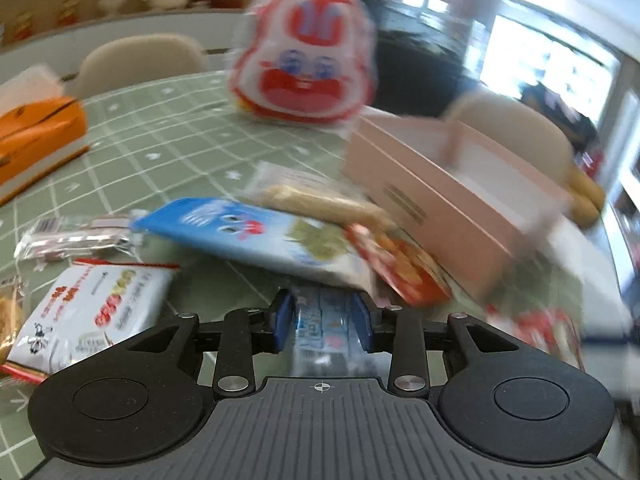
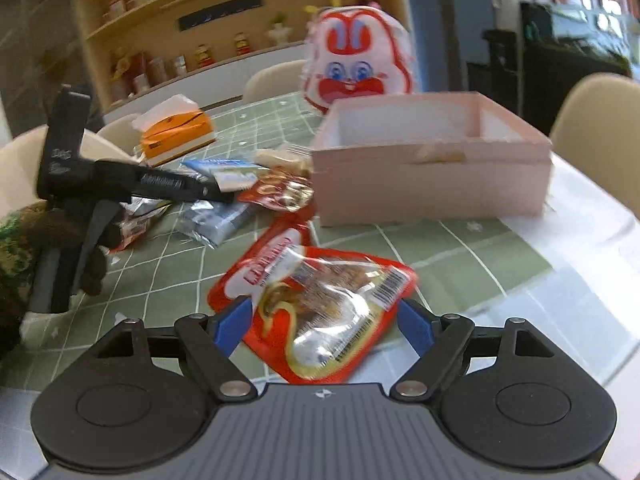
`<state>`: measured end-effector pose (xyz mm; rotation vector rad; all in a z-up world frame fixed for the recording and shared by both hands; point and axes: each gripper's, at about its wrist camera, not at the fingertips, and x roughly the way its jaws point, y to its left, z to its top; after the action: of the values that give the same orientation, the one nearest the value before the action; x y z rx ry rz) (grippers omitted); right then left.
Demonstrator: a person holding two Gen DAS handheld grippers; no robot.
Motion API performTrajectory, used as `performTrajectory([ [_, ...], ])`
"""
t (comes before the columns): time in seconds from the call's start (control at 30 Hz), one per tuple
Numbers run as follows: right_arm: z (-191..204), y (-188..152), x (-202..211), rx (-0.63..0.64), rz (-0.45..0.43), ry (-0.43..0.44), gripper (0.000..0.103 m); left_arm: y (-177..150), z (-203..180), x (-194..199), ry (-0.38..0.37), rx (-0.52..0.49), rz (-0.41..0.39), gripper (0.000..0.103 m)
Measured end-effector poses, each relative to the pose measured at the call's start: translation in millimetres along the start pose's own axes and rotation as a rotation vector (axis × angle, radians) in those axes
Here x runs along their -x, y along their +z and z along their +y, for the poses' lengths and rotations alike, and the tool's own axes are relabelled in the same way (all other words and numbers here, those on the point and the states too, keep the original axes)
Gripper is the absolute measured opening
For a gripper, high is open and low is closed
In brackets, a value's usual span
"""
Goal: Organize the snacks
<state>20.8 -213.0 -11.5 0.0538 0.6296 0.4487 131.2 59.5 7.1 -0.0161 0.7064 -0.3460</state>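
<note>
My left gripper (image 1: 323, 320) is shut on a small light-blue snack packet (image 1: 322, 334), low over the snack pile. Ahead lie a blue packet (image 1: 256, 232), a cracker packet (image 1: 316, 196), a red packet (image 1: 400, 266) and a white packet (image 1: 94, 312). The open pink box (image 1: 448, 196) stands to the right. In the right wrist view my right gripper (image 2: 325, 322) is open, its blue fingers on either side of a red snack packet (image 2: 316, 304) on the table. The pink box (image 2: 432, 168) is beyond it. The left gripper (image 2: 168, 188) shows at the left.
A rabbit-face bag (image 1: 306, 56) stands at the back of the green grid tablecloth (image 1: 168, 136). An orange tissue box (image 1: 36, 136) sits far left. Beige chairs (image 2: 600, 120) ring the table. Shelves with jars (image 2: 180, 52) are behind.
</note>
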Motion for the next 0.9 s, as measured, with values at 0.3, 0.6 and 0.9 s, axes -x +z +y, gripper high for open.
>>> performTrajectory([
  [0.3,11.3,30.3,-28.7,0.189,0.062,0.090,0.080,-19.4,-17.2,32.1,-0.098,-0.225,0.065,0.040],
  [0.6,24.4,10.6,-11.8,0.256,0.078,0.023,0.062,-21.0,-15.2,36.6,-0.021,-0.131,0.052,0.039],
  [0.9,-23.0,7.1,4.2,0.035,0.084,-0.058,0.060,-17.1,-43.8,25.7,-0.015,-0.169,0.032,0.040],
])
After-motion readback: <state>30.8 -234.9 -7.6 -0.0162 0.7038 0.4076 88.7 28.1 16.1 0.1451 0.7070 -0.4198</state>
